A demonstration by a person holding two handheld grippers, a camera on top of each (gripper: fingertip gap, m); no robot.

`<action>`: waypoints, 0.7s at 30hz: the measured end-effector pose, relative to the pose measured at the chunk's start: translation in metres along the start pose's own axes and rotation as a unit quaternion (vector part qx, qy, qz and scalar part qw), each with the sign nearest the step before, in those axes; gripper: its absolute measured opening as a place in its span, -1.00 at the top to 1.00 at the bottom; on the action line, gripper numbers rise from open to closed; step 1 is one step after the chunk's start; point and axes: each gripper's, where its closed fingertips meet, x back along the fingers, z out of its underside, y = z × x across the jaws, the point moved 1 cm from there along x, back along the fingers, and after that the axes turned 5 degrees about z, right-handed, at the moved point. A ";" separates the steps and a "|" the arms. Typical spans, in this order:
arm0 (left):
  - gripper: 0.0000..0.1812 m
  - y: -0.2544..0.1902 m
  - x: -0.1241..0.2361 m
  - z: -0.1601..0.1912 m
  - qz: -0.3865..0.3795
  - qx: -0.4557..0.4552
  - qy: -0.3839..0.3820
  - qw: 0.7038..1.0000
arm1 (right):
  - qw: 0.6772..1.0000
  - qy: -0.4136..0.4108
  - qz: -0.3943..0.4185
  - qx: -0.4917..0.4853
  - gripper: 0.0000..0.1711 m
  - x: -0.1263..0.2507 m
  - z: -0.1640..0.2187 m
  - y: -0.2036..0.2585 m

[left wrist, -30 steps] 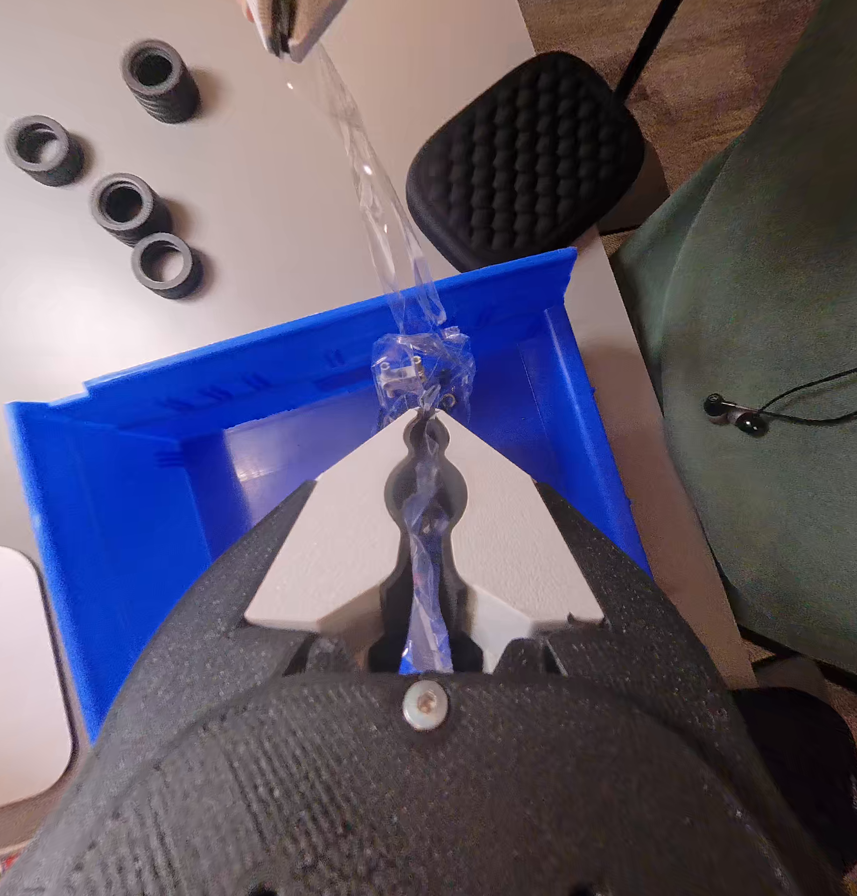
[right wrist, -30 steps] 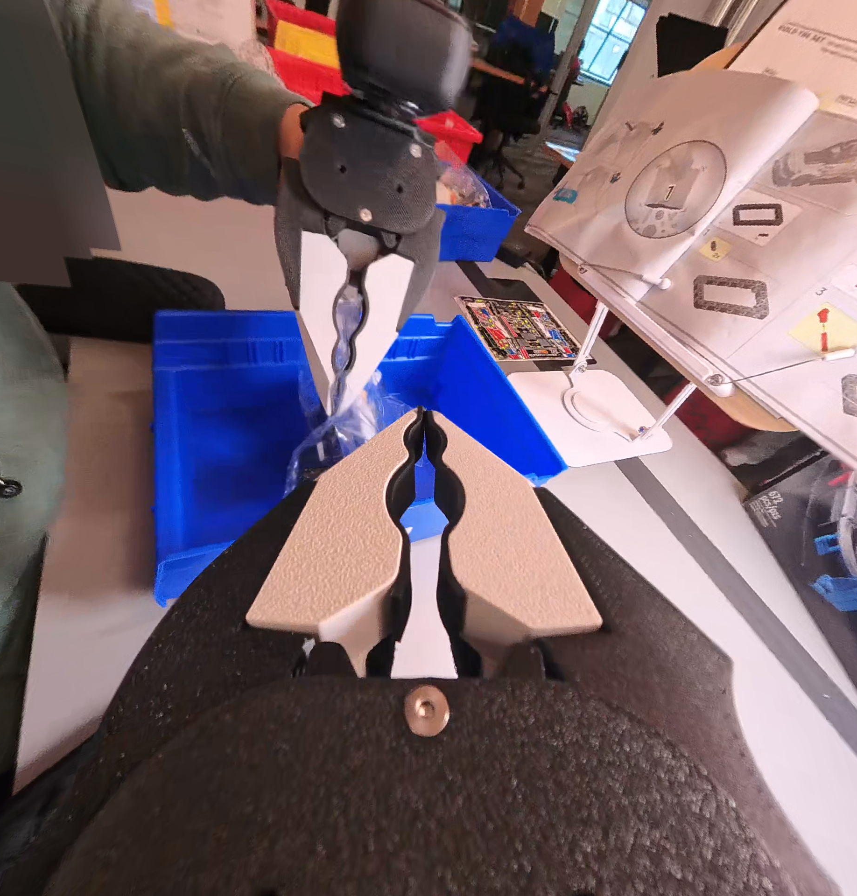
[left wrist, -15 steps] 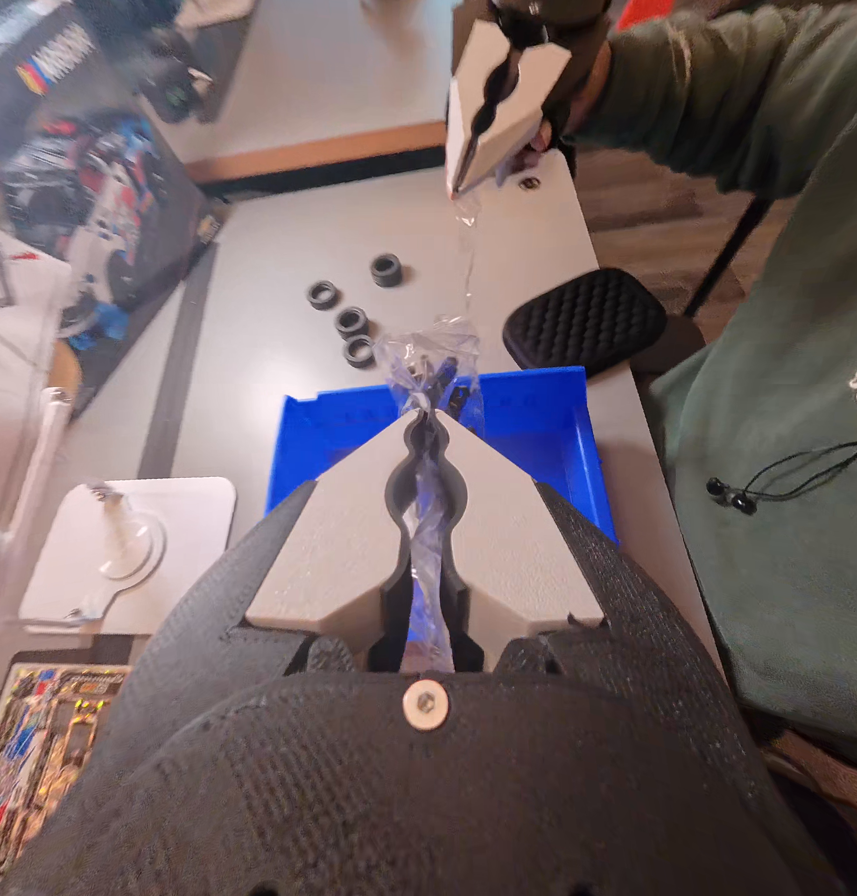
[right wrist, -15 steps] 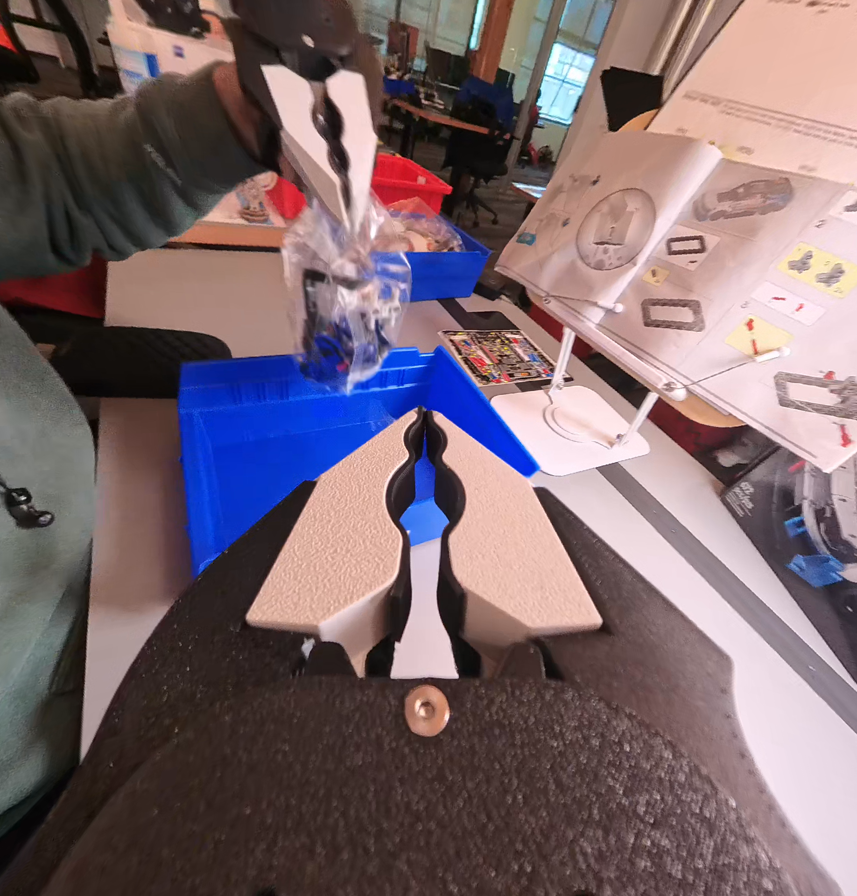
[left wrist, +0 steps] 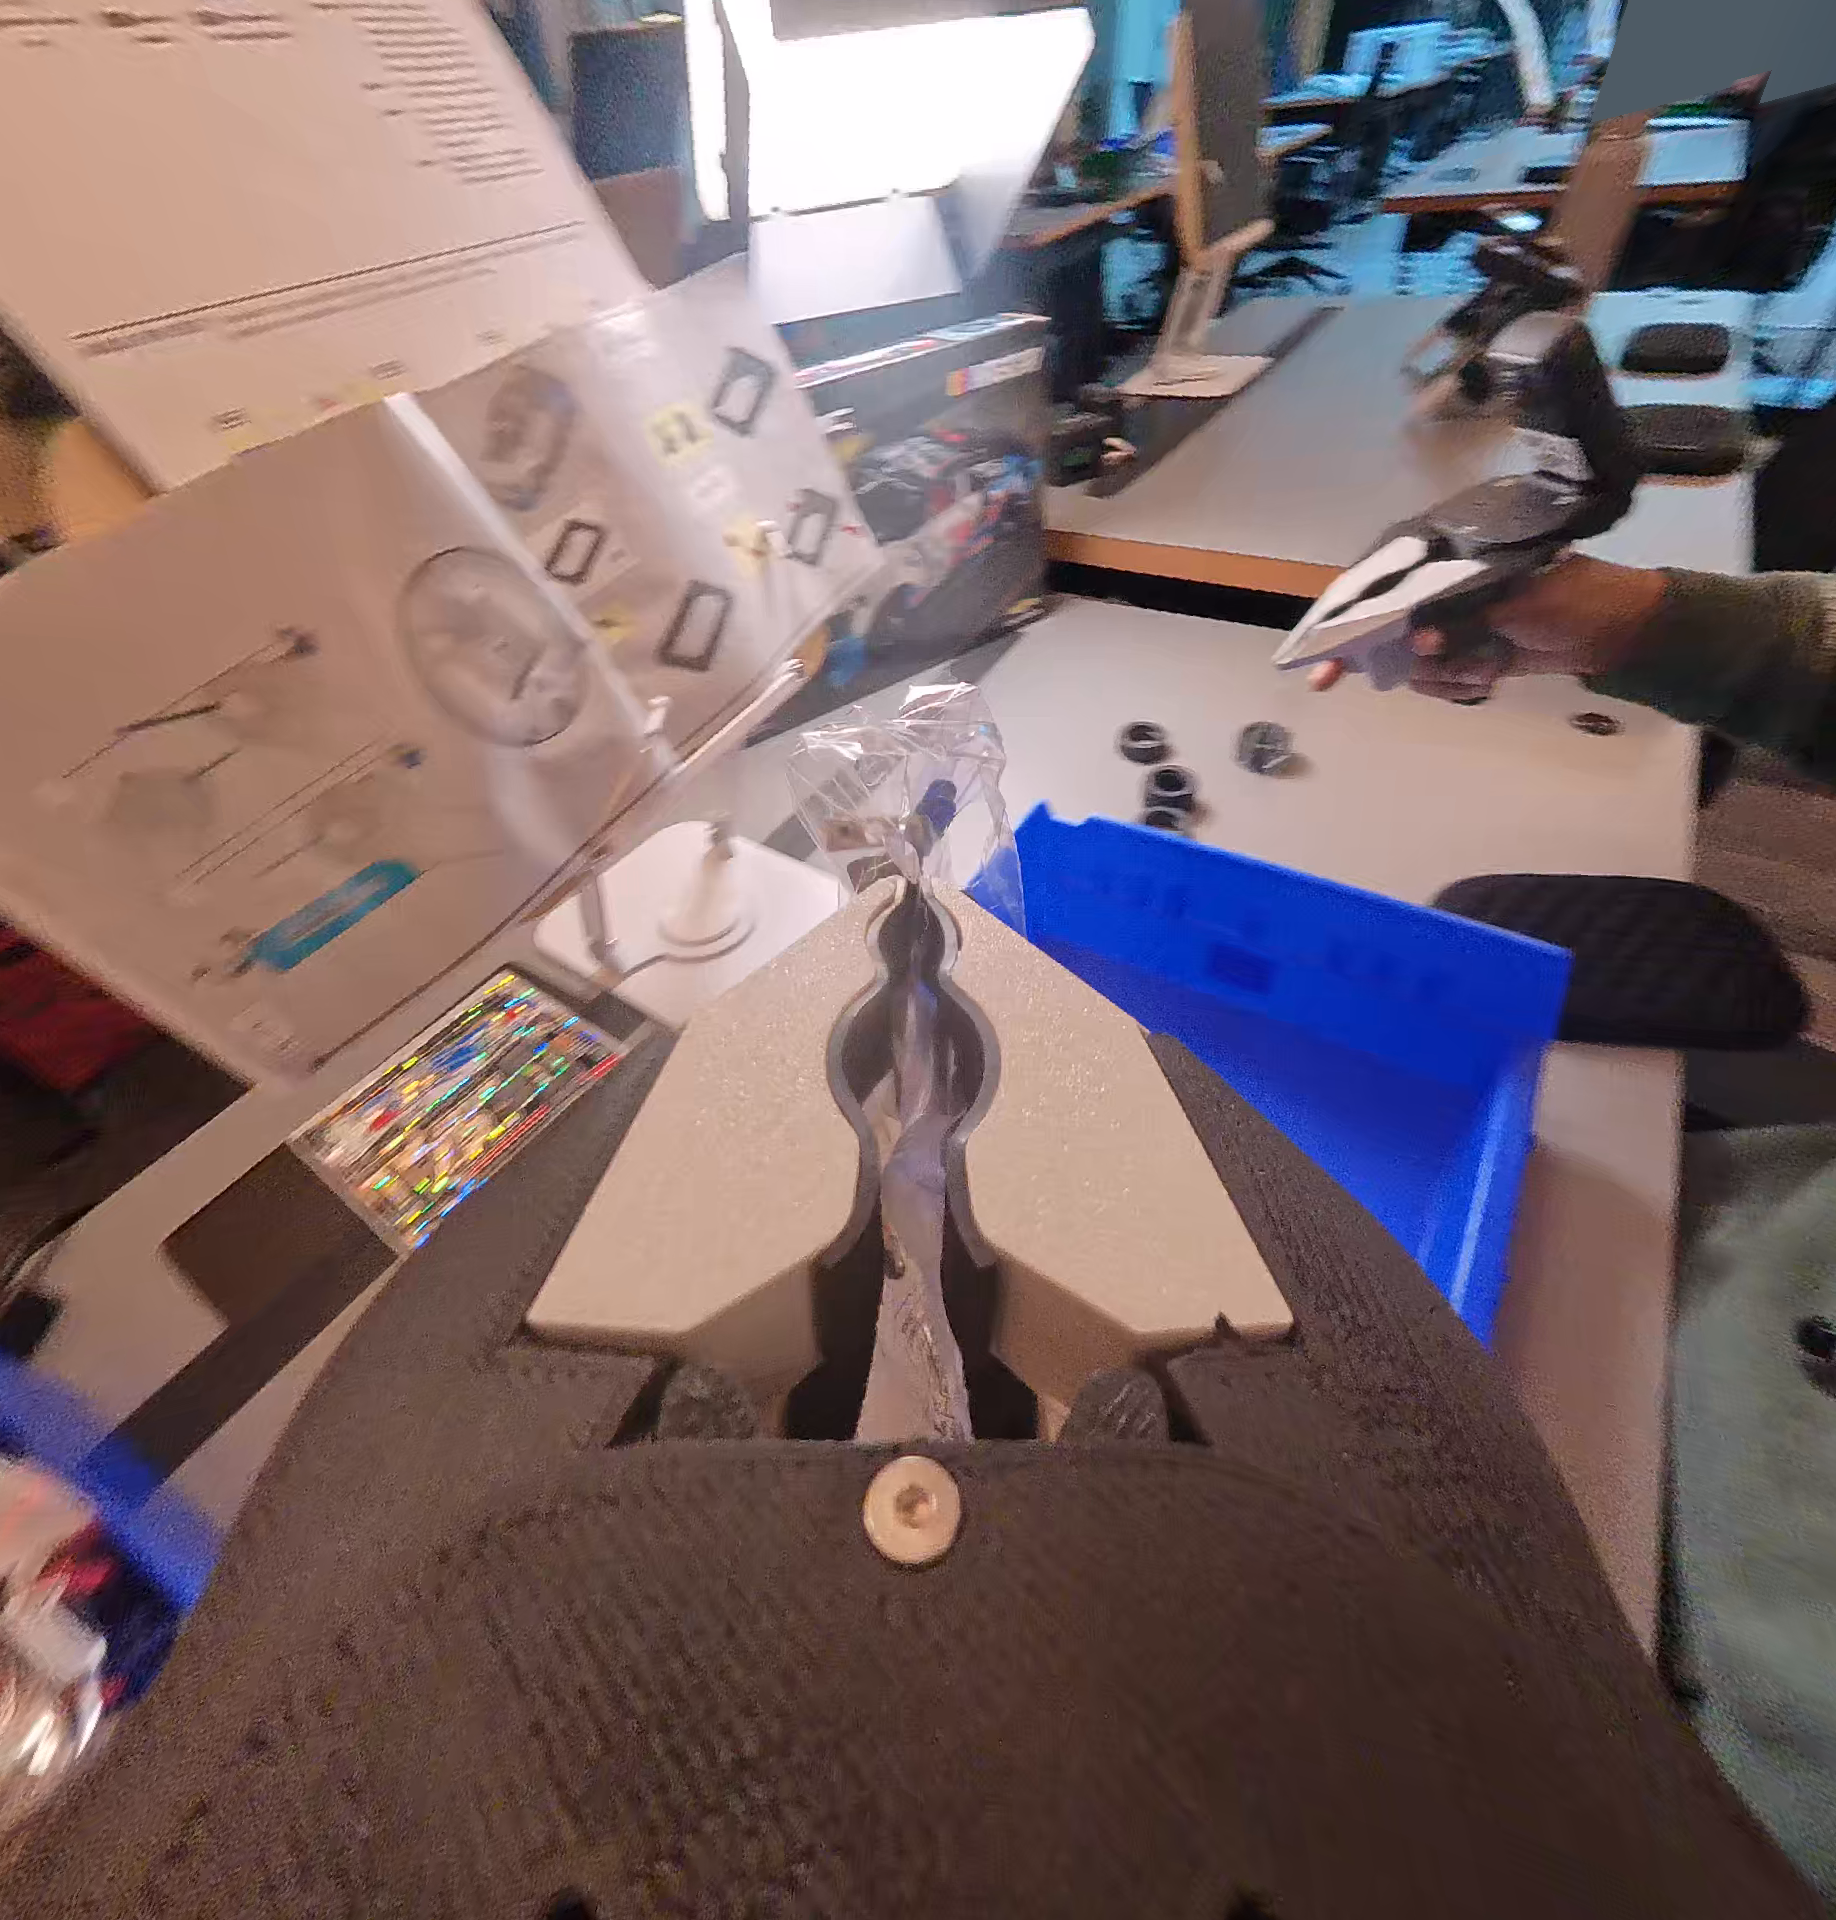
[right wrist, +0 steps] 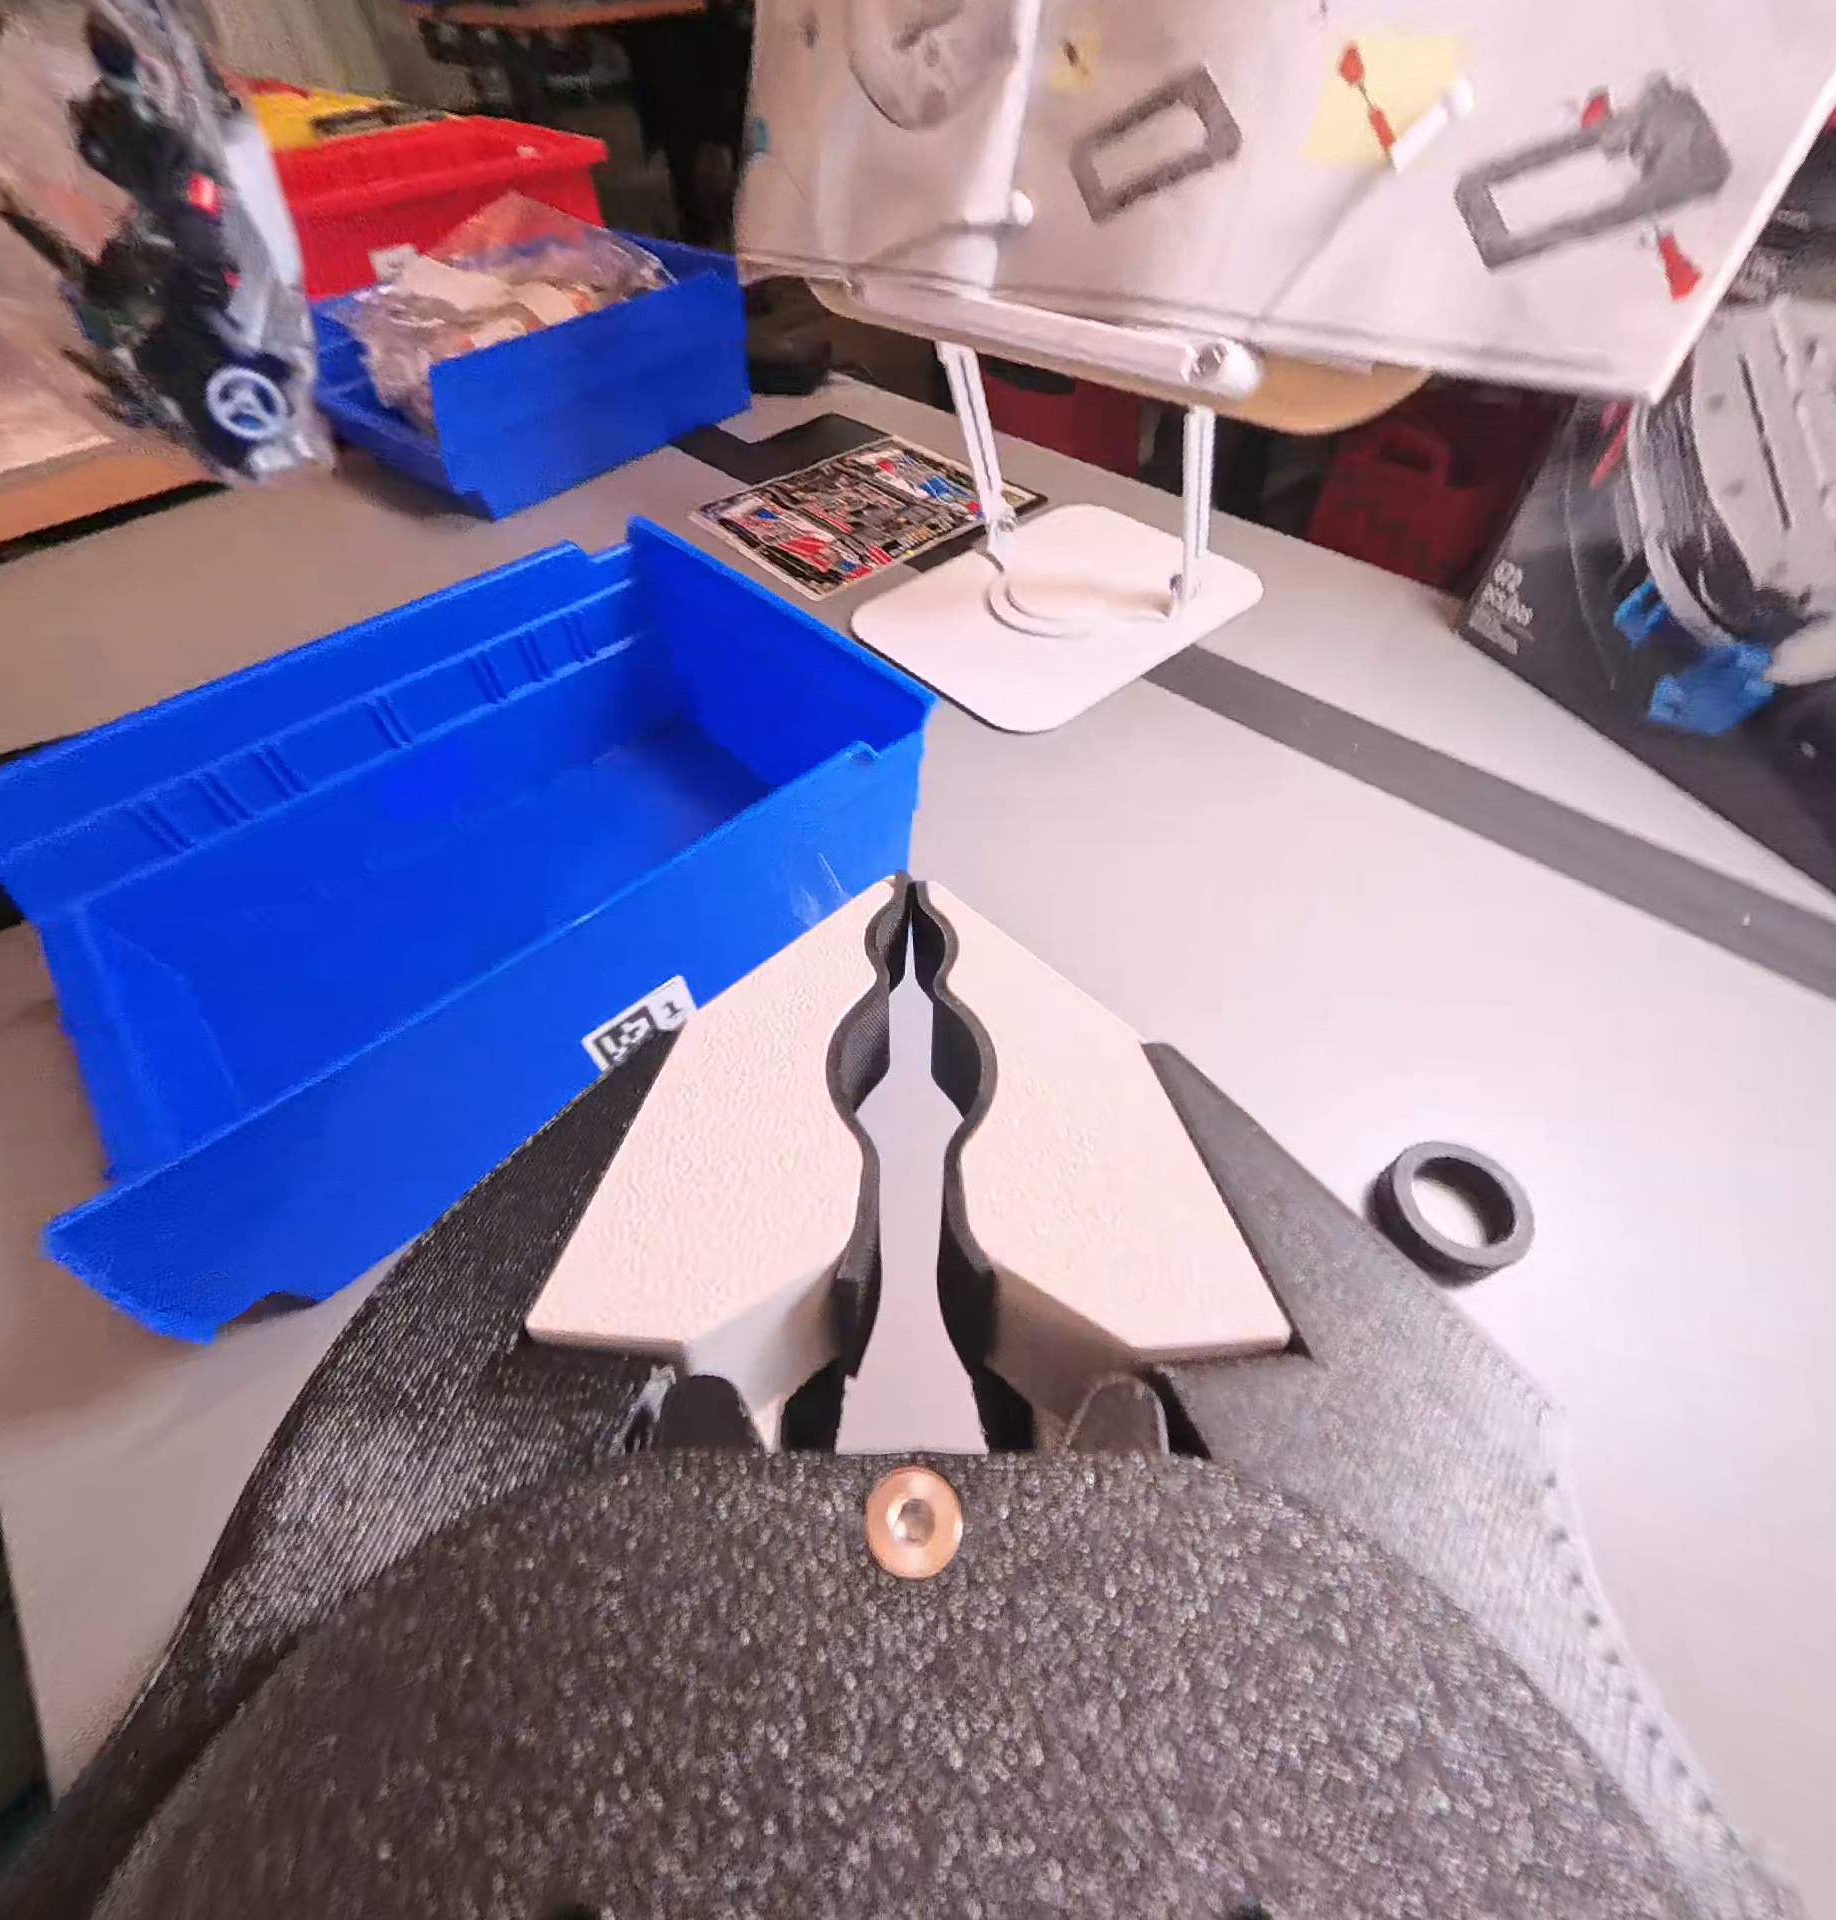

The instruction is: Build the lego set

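The left gripper [left wrist: 912, 891] has its jaws clamped on a clear bag of Lego parts [left wrist: 898, 774], held above the empty blue bin [right wrist: 457, 831]. The right gripper [right wrist: 909, 896], jaws together and empty, should pinch the bag's free corner and tear it over the bin.

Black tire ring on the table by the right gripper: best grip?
Come straight down on the tire ring. It lies flat, hole up, alone on bare table. Put one finger inside the hole and one outside, pinching the wall, or span the outer rim. The right gripper is shut, so open it first.
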 end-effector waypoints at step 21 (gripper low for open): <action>1.00 0.037 0.019 0.152 -0.106 0.127 -0.117 0.979 | 0.975 -0.013 0.191 -0.111 1.00 0.028 0.063 -0.098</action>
